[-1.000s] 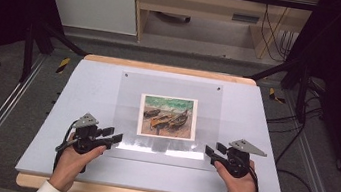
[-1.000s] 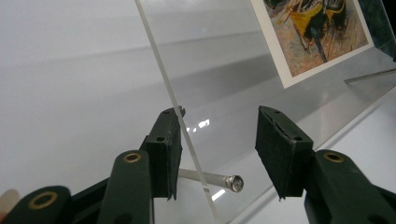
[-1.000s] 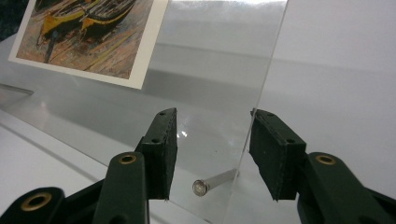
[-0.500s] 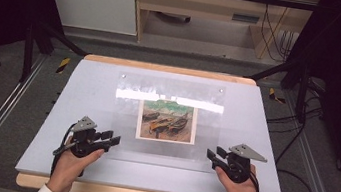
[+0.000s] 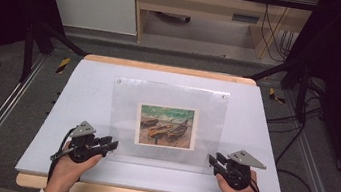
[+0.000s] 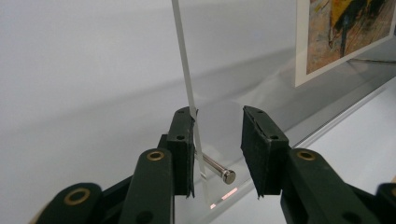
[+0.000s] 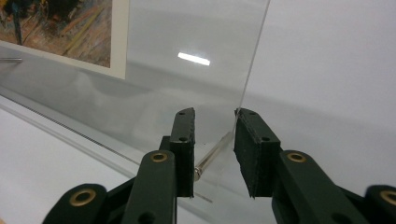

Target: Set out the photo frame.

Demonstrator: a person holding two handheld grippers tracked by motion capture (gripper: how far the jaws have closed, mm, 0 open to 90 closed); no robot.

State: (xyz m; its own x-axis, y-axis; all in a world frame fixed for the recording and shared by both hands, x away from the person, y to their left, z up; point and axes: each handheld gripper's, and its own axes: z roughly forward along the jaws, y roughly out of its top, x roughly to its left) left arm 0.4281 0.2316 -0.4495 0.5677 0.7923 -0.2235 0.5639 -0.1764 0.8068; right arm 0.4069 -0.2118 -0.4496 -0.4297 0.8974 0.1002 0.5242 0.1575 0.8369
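Two grippers, left [image 5: 110, 144] and right [image 5: 214, 159], jaws just closing around clear acrylic frame [image 5: 171, 96] corner pins, not yet clamped | risk: uneven closure skews panel, print [image 5: 166, 127] slips.

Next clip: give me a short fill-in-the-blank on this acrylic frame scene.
1. The picture in the clear acrylic frame shows ____ on a beach.
2. The left gripper is at the frame's near-____ corner.
3. Between the right gripper's jaws runs a metal ____.
4. The frame lies on a ____ table.

Missing: boats; left; pin; white
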